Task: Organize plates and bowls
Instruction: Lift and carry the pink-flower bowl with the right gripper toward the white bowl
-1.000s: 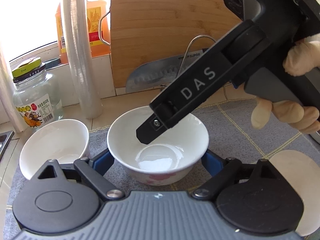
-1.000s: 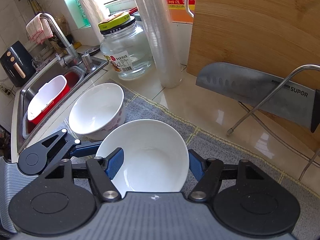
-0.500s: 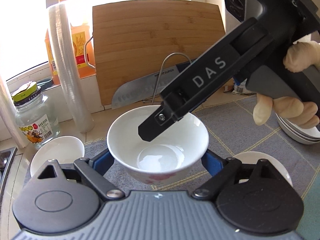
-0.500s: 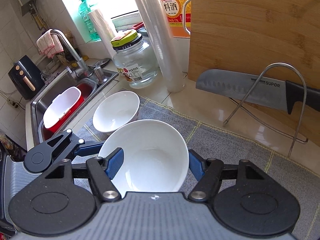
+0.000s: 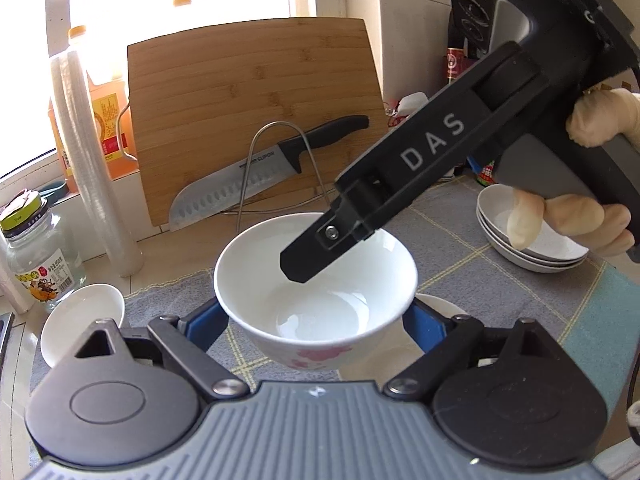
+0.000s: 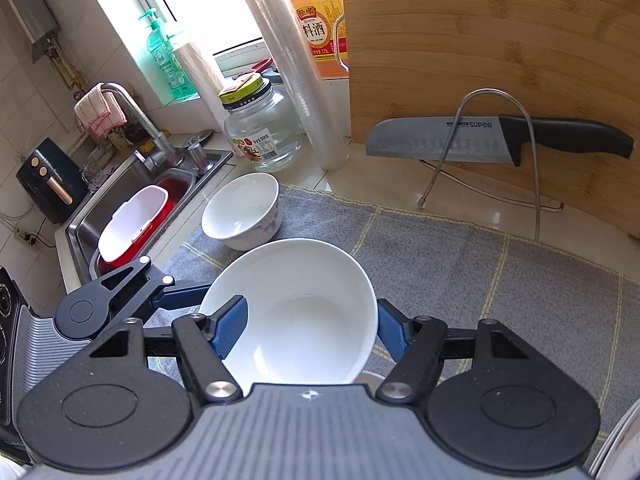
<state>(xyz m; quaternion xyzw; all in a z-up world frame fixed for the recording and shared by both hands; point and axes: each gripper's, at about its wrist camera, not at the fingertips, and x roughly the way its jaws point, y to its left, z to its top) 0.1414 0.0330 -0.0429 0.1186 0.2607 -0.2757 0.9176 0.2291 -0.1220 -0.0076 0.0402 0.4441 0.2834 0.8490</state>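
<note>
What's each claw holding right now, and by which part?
Both hold one white bowl: left claw clasps its outer sides, right claw pinches its rim wall.

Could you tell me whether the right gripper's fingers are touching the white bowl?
Touching: the right wrist view shows one blue finger inside the white bowl, the other outside, clamping its wall.

This is a home kitchen. A steel sink (image 6: 132,208) with a bent tap (image 6: 136,116) sits at the left end of the tabletop (image 6: 360,184) — a rag (image 6: 100,114) hangs over the tap and a red tub (image 6: 140,224) lies in the basin. A bamboo cutting board (image 5: 252,116) leans against the tiled wall under a bright window, with a broad kitchen knife (image 5: 260,176) propped on a wire stand (image 5: 280,168) in front of it. Beside them stand a jug of cooking wine (image 6: 316,20), a glass jar (image 6: 260,124) and a soap bottle (image 6: 164,56) — and white bowls (image 6: 242,210) and stacked plates (image 5: 532,240) rest on a grey cloth (image 6: 460,264).
</note>
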